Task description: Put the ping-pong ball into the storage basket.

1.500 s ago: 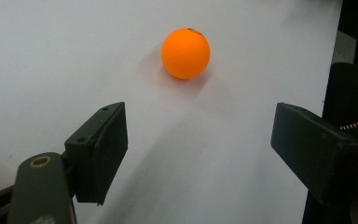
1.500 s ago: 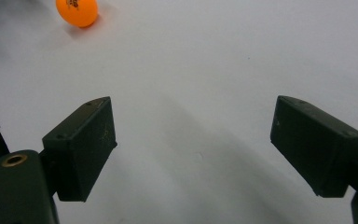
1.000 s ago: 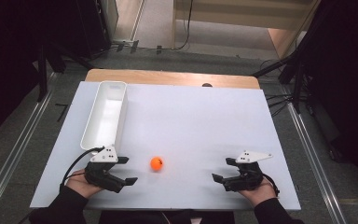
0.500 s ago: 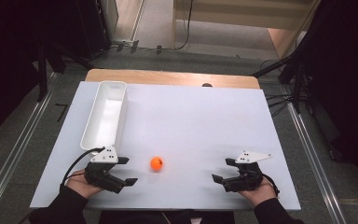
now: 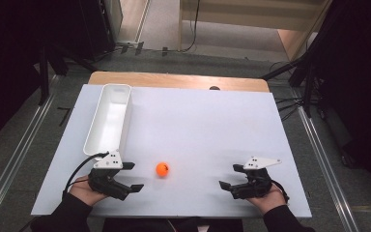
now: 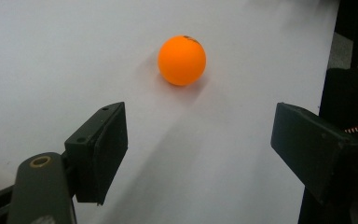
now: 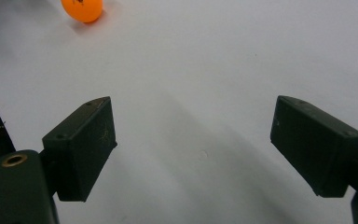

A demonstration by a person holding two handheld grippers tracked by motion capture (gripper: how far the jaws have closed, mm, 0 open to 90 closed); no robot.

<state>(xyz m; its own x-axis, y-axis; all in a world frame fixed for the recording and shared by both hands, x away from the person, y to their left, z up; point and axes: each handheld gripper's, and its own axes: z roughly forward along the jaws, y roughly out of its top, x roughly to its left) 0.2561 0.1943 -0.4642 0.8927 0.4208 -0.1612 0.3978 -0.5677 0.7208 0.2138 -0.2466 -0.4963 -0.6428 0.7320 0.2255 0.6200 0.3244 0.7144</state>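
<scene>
High view: one orange ball (image 5: 162,168), smooth and round, sits on the white table (image 5: 198,121), just right of the left gripper (image 5: 130,177) and well apart from the right gripper (image 5: 230,176). One white oblong tray (image 5: 109,120) lies beyond the ball, to its left. Both grippers gape, empty.

Left gripper view: ball (image 6: 182,60) ahead of two matte black pads, untouched; its dark mark is unreadable.

Right gripper view: ball (image 7: 82,9) cut off by the top edge, far from the spread jaws.

Both grippers are black w/ flat rectangular jaws. Left gripper (image 5: 131,176) has a grey three-cornered plate w/ small dark dots, a black cable and a brass-coloured screw; right gripper (image 5: 233,177) the same plate. Sleeves are dark.
</scene>
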